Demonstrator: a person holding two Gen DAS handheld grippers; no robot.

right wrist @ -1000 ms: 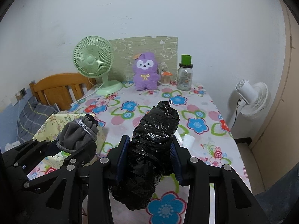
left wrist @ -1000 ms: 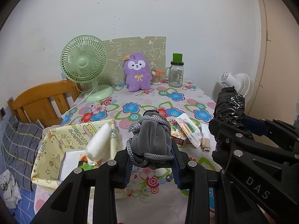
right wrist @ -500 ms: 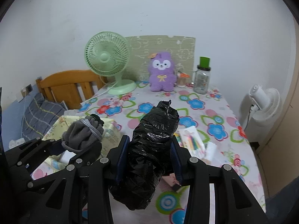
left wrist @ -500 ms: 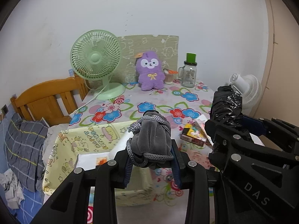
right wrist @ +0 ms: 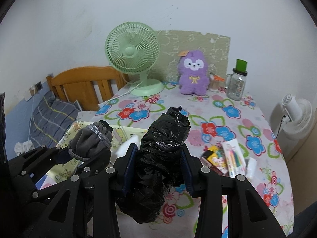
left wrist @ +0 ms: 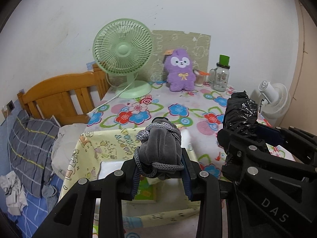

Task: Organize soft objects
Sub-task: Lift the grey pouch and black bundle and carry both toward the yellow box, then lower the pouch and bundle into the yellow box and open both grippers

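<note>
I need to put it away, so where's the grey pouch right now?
The grey pouch is clamped in the left tool, above the yellow box, left of the black bag.

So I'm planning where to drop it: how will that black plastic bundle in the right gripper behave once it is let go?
The black plastic bundle looks soft: it bulges around the right gripper, so it will probably slump rather than roll. Its crinkled glossy film may be slippery and spring open a little.
</note>
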